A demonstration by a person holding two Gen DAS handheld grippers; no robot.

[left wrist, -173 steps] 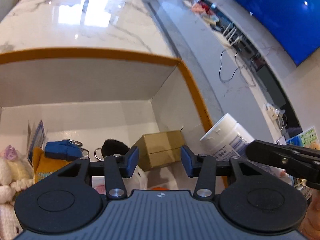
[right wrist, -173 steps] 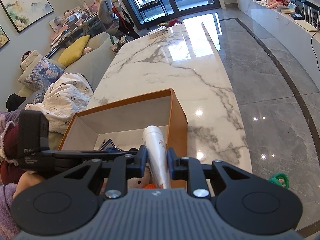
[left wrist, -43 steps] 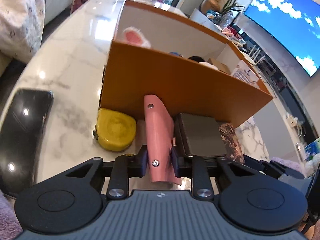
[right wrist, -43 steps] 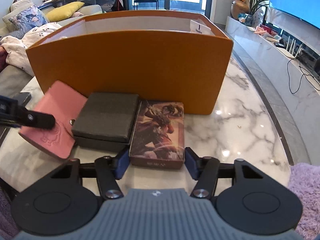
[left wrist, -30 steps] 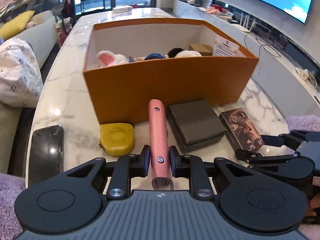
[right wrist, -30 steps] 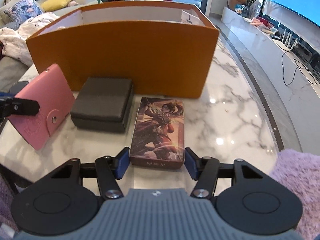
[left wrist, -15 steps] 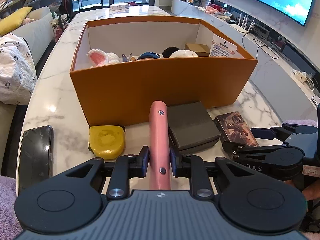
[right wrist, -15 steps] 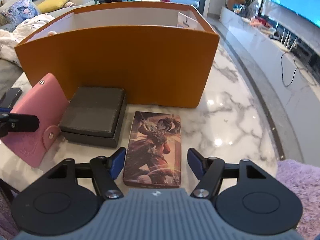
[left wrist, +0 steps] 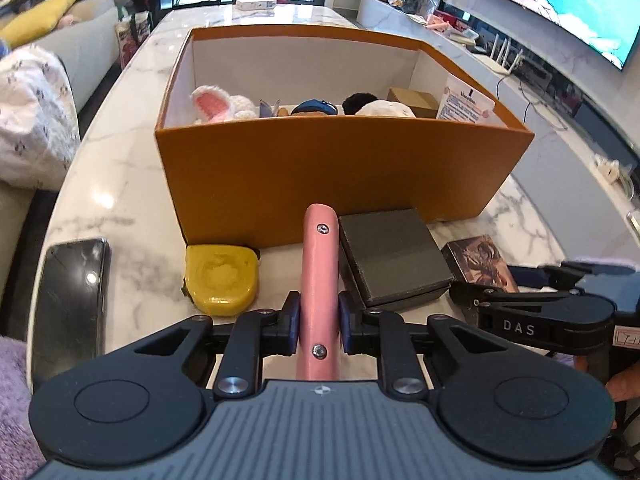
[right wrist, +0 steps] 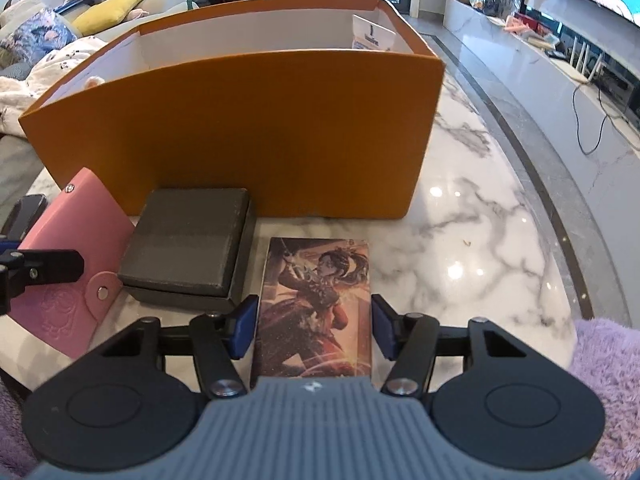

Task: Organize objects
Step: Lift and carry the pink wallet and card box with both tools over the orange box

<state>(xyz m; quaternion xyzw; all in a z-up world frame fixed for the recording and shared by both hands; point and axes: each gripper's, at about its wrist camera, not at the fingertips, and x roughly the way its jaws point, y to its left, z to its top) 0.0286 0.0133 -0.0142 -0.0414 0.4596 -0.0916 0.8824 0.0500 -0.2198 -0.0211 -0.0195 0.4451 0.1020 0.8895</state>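
Wallet (left wrist: 319, 280), pink, pinched edge-on in left gripper (left wrist: 319, 322), jaws closing tight on it, lower centre of left view; it sits in front of the orange box (left wrist: 340, 176) near wall. Right gripper (right wrist: 312, 326) straddles the illustrated card box (right wrist: 316, 304) lying flat on the marble surface (right wrist: 480, 240), bottom centre of right view; jaws closing in, pads beside its long edges, narrow gap visible on the right side, so not yet pressing as far as I can tell. Black case (right wrist: 192, 248) just left of the card box, touching or nearly. Yellow tape measure (left wrist: 221, 278) and phone (left wrist: 70, 300) at lower left of left view.

Risks: left jaw of right gripper could nudge the black case while closing. Card box is flat and slick, may slip or tilt if gripped only near its end. Wallet flap could snag the box wall on lifting over.
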